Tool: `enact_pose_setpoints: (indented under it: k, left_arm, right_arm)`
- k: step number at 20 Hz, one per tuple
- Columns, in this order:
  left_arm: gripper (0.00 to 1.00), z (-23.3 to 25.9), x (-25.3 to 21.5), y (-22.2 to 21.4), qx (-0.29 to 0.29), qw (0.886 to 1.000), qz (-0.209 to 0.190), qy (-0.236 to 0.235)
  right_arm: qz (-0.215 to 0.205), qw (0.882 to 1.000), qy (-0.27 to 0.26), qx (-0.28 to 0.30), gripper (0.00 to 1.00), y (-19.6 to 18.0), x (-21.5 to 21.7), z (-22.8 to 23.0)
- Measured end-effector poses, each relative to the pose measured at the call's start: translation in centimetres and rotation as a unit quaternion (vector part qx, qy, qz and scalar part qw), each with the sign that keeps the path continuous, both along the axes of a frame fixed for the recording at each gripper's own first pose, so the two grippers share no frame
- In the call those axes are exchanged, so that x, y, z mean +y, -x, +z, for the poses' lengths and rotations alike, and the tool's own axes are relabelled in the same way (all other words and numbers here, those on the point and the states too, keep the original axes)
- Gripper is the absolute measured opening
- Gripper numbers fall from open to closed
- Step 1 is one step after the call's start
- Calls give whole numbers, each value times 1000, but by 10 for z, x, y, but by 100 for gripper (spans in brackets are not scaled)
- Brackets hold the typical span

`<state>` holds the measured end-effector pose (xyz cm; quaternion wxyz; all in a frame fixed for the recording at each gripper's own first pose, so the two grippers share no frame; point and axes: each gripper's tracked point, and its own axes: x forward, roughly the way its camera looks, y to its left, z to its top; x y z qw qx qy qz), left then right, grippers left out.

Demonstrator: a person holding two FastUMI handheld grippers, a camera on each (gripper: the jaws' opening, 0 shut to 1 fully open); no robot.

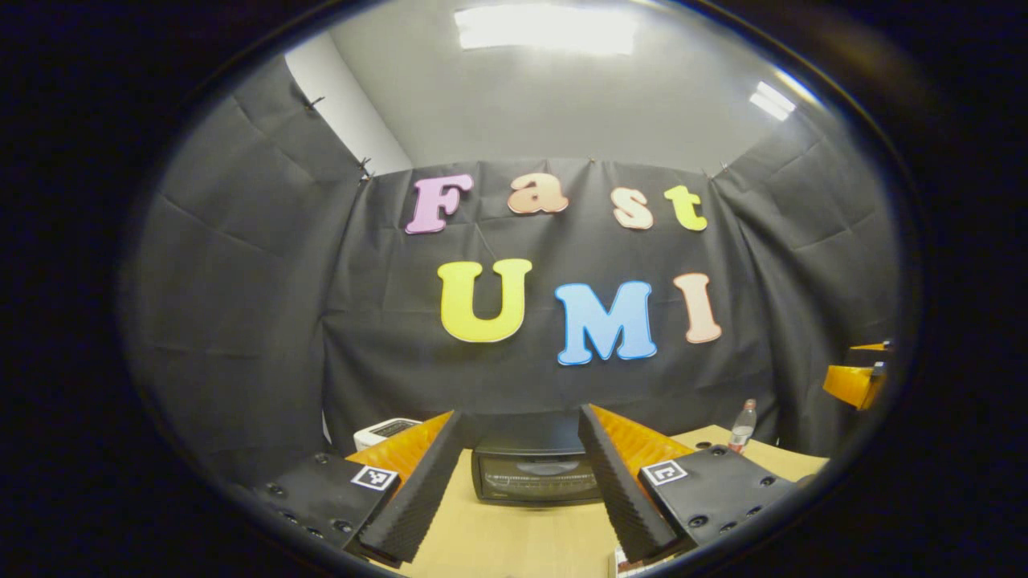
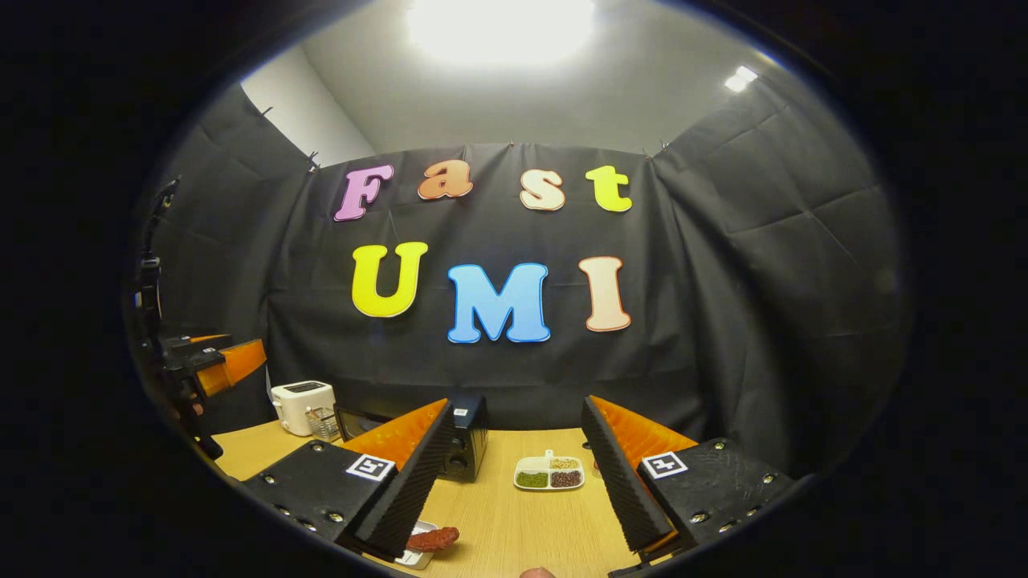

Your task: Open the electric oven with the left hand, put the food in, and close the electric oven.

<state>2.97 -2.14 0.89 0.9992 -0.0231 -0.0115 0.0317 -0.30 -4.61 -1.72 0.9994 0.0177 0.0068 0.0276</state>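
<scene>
left gripper [image 1: 520, 482] hovering spread, facing electric oven [image 1: 536, 474] | right gripper [image 2: 514, 490] spread, empty | sausage [image 2: 432, 539] looking soft, greasy: pinch mid-length | door likely stiff: take top edge

oven [image 1: 536, 475] on table [image 1: 514, 538], dead ahead between left gripper [image 1: 518, 482] fingers; toaster [image 1: 384, 432] behind-left; bottle [image 1: 743, 426] right; right gripper view: sausage [image 2: 432, 539] near left finger.
</scene>
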Motion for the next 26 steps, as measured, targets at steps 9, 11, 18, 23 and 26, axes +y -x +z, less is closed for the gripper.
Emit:
enact_pose_setpoints:
  k: [9, 11, 18, 23, 26]
  left_arm:
    - [90, -36, -13, -95, 9, 999, -45, 4]
    - [95, -51, -18, -119, 17, 998, -59, 13]
    - [95, -114, -30, -189, 58, 995, -83, 17]
    - [99, -170, -40, -226, 97, 991, -90, 18]
    - [99, -196, -47, -241, 110, 989, -95, 8]
  right_arm:
    - [-51, 999, 17, 1, 96, -19, -3, 3]
    - [-65, 998, 16, 3, 96, -22, 0, 2]
    - [-100, 994, 33, 22, 96, -34, 4, -6]
    - [-133, 990, 36, 39, 96, -34, -1, -14]
    - [-149, 987, 47, 48, 96, -31, -7, -17]
